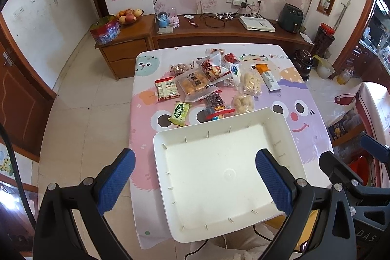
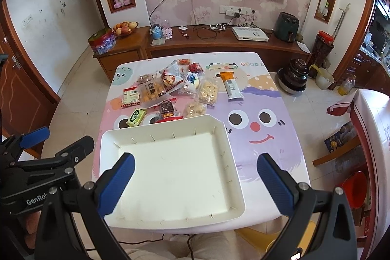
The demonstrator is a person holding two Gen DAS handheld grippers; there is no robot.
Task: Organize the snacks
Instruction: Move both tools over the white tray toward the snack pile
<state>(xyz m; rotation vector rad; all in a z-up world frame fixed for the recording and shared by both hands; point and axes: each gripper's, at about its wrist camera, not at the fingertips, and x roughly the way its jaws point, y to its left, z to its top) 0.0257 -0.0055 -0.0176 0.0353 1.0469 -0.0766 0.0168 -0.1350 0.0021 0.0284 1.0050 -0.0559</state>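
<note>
snacks (image 1: 207, 79) heaped on the table's (image 2: 268, 150) far half, beyond the tray | left gripper (image 1: 195, 183) jaws spread wide, holding nothing, above the white tray (image 1: 277, 118) | right gripper (image 2: 196, 183) likewise spread and unladen, above the tray's right edge

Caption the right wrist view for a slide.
Open right gripper above an empty white tray, packaged snacks piled beyond it.

Both fisheye views are evenly and brightly lit by soft daylight, with faint shadows, mild overexposure on the white tray (image 1: 219, 177), strong barrel distortion, and dark vignetted corners; central detail stays sharp.
</note>
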